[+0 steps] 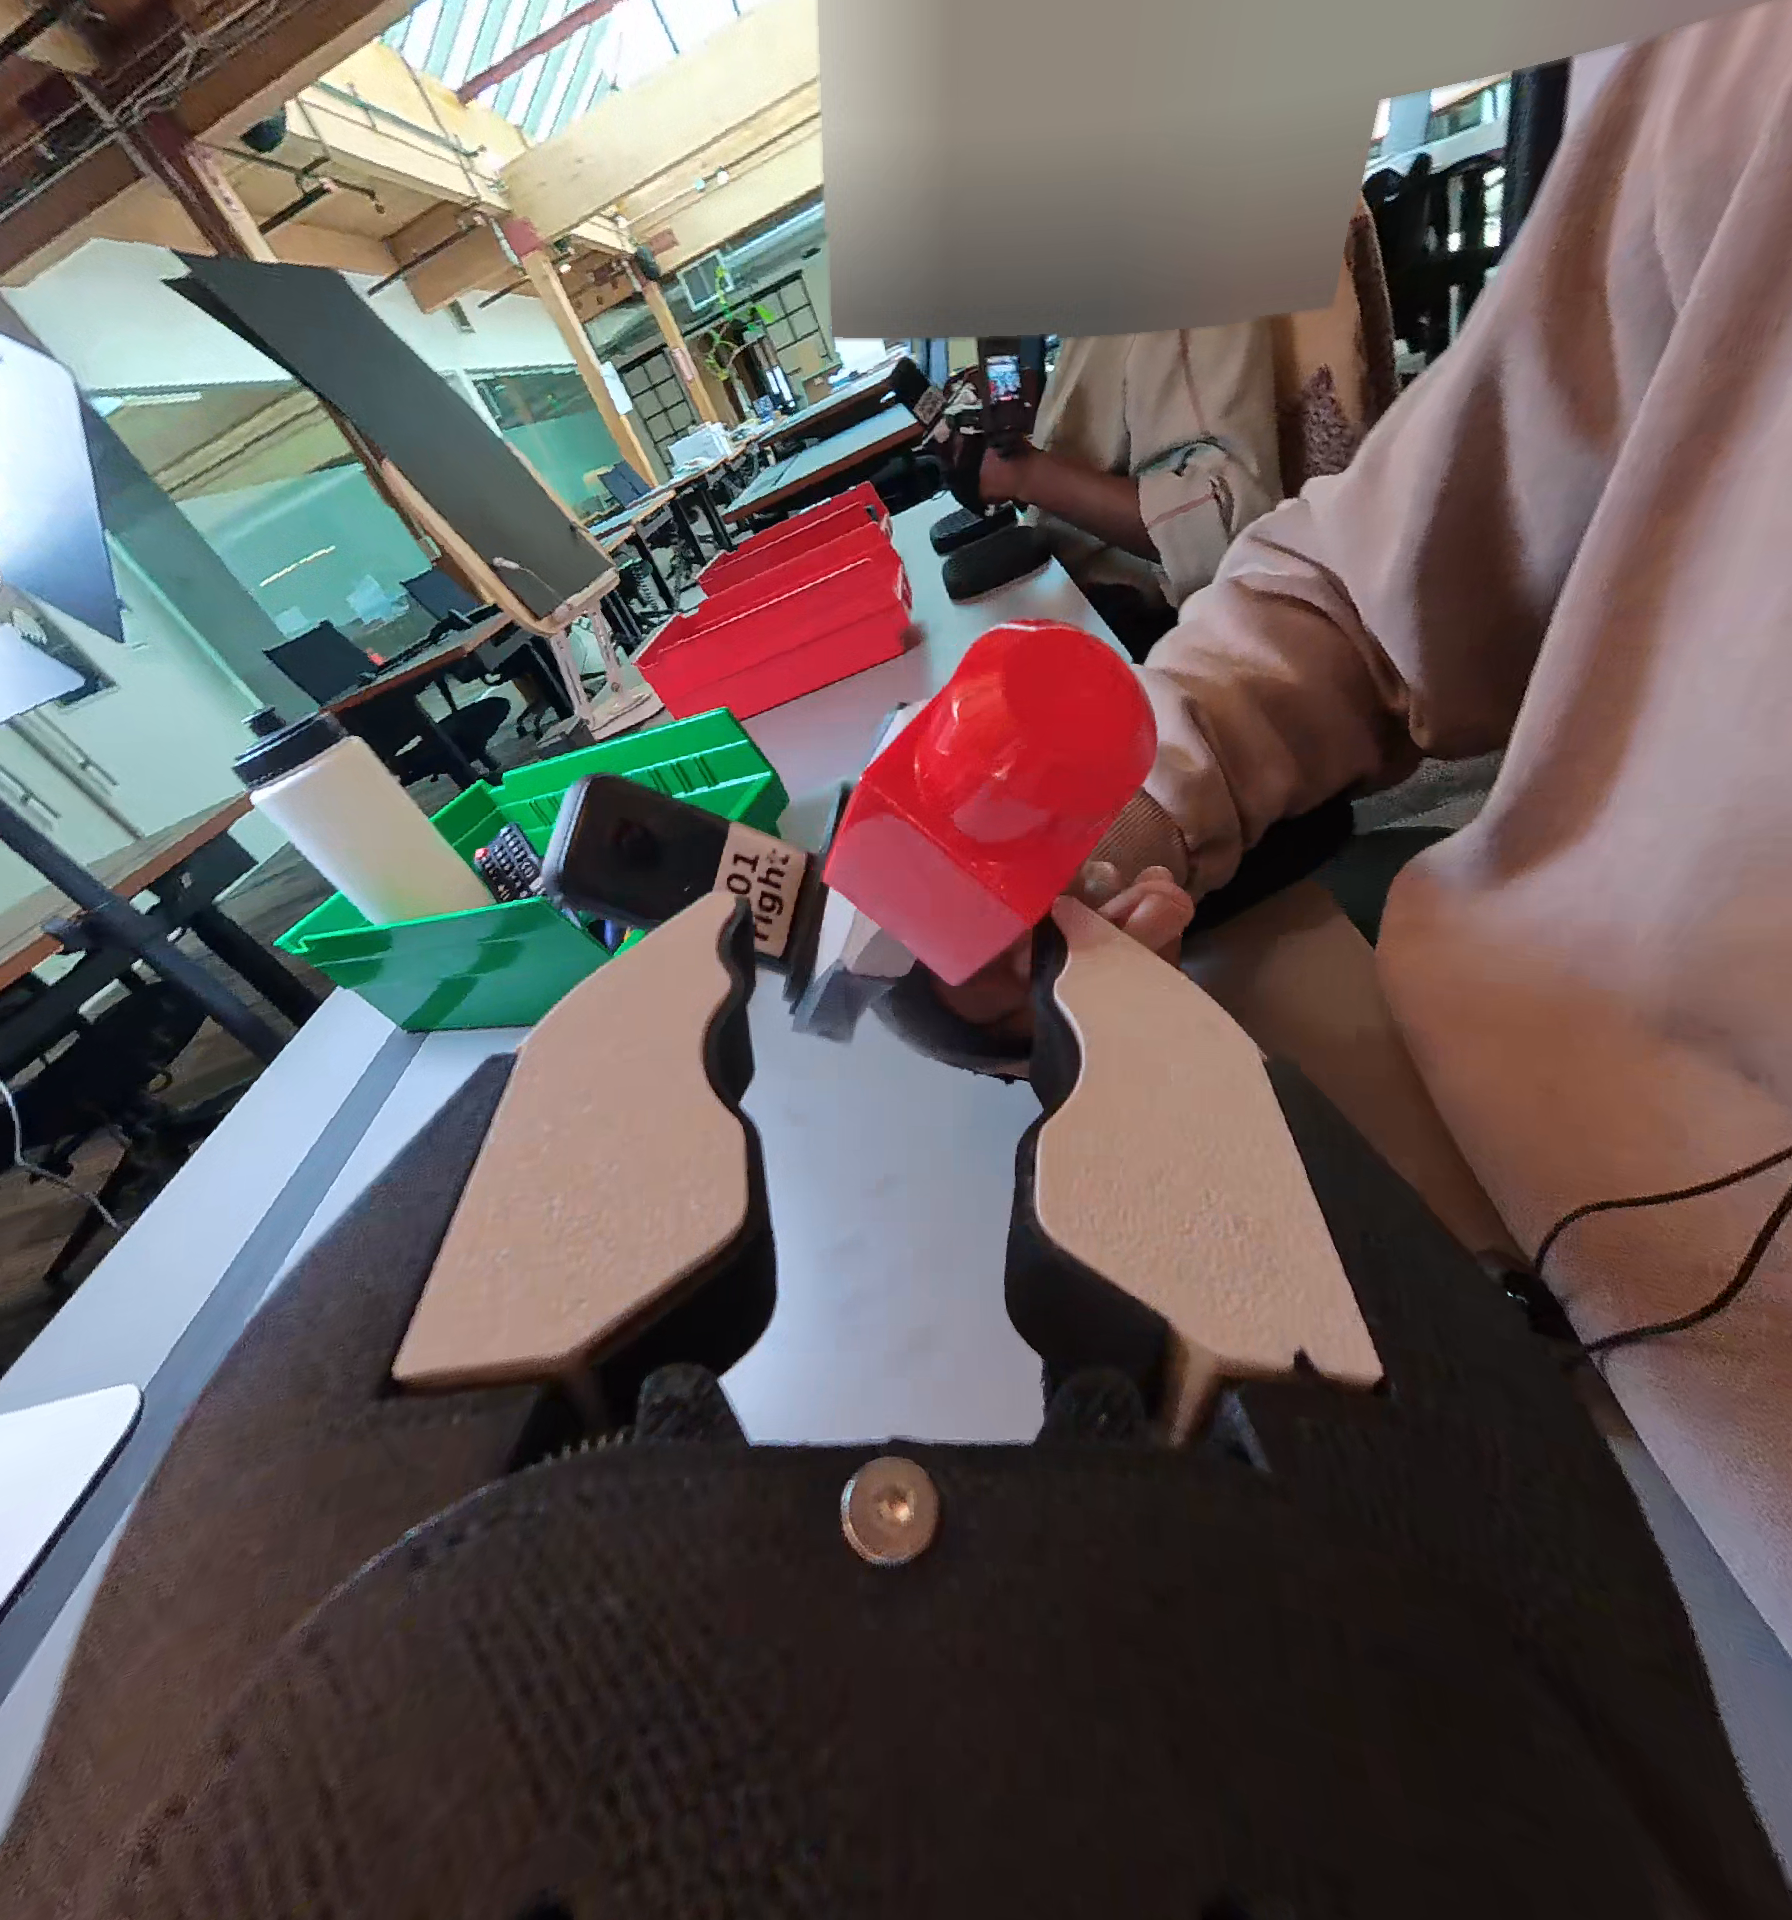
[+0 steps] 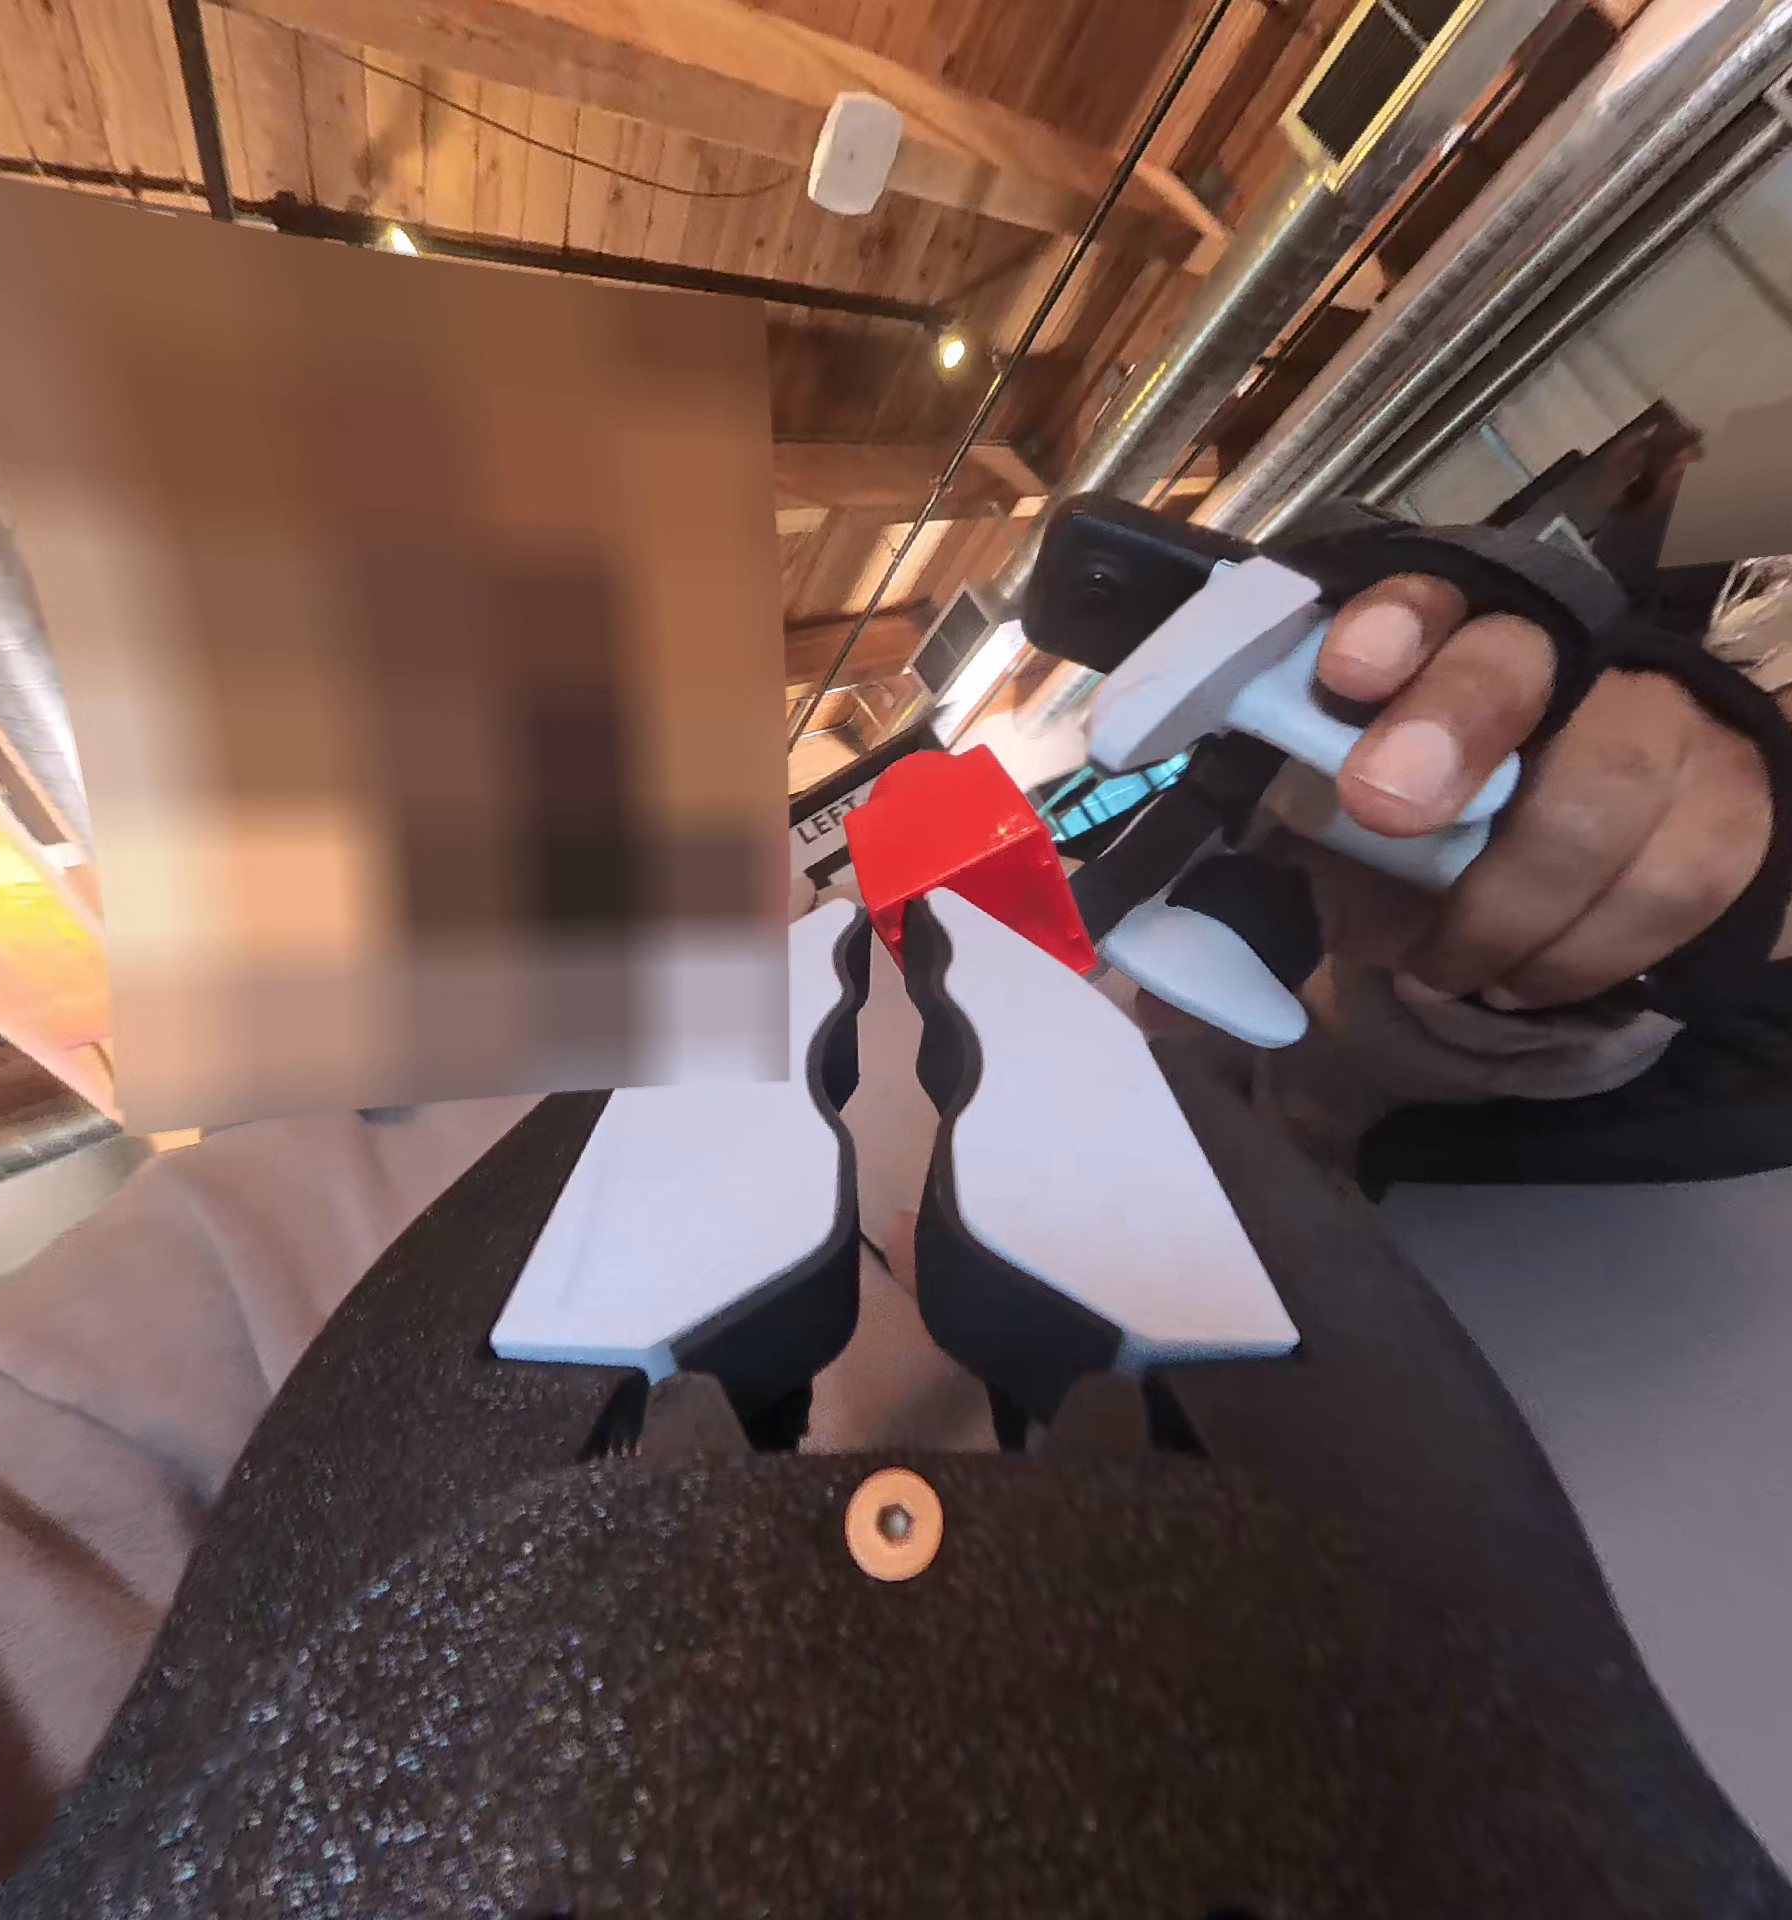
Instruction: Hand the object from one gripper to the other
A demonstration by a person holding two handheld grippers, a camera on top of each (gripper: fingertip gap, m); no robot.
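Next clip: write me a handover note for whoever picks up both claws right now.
Right claw: shut on the red block, pinching one wall at its open end, held in the air.
Left claw: open, empty, its fingers just short of the red block and not gripping it.
Done: the block is lifted and presented.
Left: close the left claw on the block, then open the right claw and back away.

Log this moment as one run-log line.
phase: handover | right gripper: shut on red block | left gripper: open, near block, not gripping | block: held above table
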